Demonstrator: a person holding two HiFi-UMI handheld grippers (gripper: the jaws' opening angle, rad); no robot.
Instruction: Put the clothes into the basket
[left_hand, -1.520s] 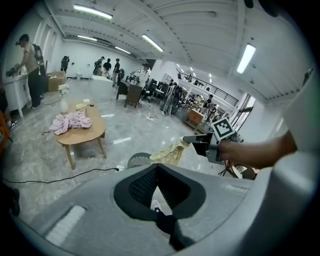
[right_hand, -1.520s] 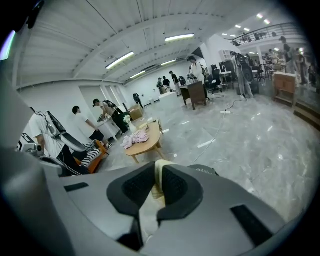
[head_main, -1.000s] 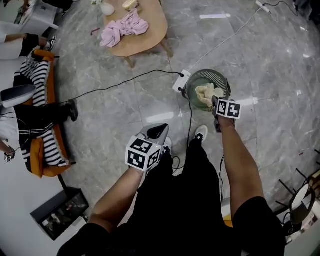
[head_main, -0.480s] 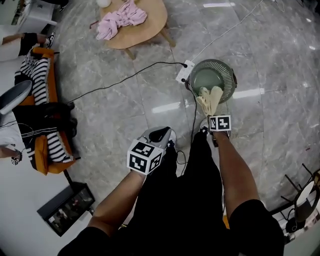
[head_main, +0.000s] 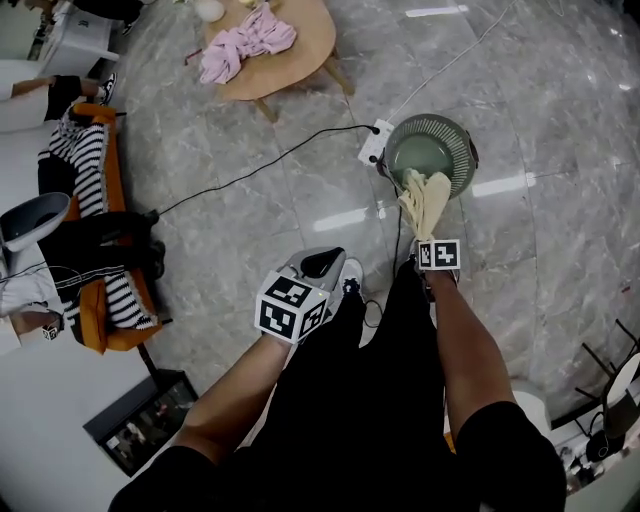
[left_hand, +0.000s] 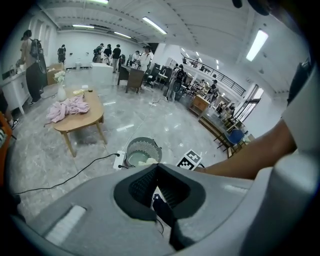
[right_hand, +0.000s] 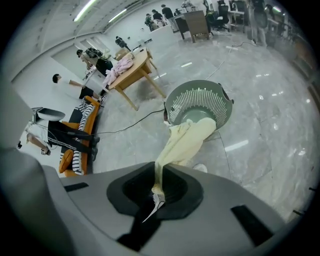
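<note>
A pale yellow garment (right_hand: 182, 142) stretches from the near rim of the green slatted basket (right_hand: 200, 102) to my right gripper (right_hand: 158, 186), which is shut on its end. In the head view the garment (head_main: 425, 203) hangs between the basket (head_main: 445, 135) and the right gripper (head_main: 430, 240). Pink clothes (head_main: 245, 40) lie on the oval wooden table (head_main: 300, 55) at the far side. My left gripper (head_main: 316, 263) is held low near my legs, away from the basket. Its jaws meet at the tips (left_hand: 156, 167) with nothing between them.
A white power strip (head_main: 373, 143) with a black cable (head_main: 250, 170) lies on the marble floor beside the basket. An orange sofa (head_main: 95, 250) with striped and black clothes stands at the left. My legs and a shoe (head_main: 350, 272) are below the grippers. People stand far off.
My right gripper has drawn back from the basket toward my legs and lower, pulling the yellow garment out over the near rim. The left gripper has hardly moved.
</note>
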